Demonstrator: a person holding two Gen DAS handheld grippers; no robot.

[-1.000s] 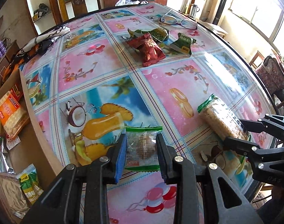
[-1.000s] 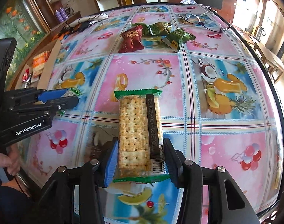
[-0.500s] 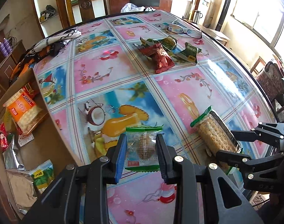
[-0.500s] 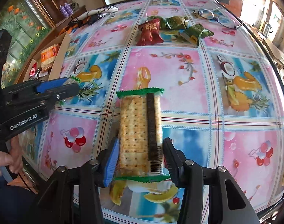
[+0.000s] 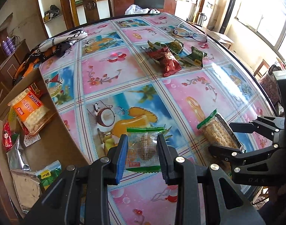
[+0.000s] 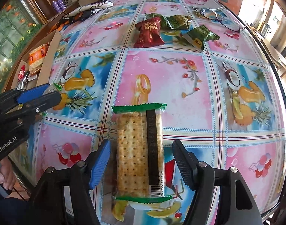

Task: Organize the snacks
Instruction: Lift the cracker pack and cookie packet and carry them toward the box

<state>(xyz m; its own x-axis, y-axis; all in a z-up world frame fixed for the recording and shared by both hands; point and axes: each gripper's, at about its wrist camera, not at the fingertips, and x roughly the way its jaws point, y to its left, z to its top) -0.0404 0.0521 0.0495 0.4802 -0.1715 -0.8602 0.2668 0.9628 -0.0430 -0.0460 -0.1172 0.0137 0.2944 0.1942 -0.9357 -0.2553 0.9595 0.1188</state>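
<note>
Both tilt steeply down over the worktop (image 6: pixel 171 71). The left hand-held gripper (image 5: pixel 143 155) pinches a small clear biscuit packet (image 5: pixel 144 148). Beside it, the right hand-held gripper's (image 6: pixel 141 165) jaws are opening, pads off the cracker pack (image 6: pixel 140 150) lying between them.

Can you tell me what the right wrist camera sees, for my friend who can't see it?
The right gripper is opening its jaws around a long cracker pack lying on the colourful table, pads clear of it. More snack packets lie farther off.
</note>
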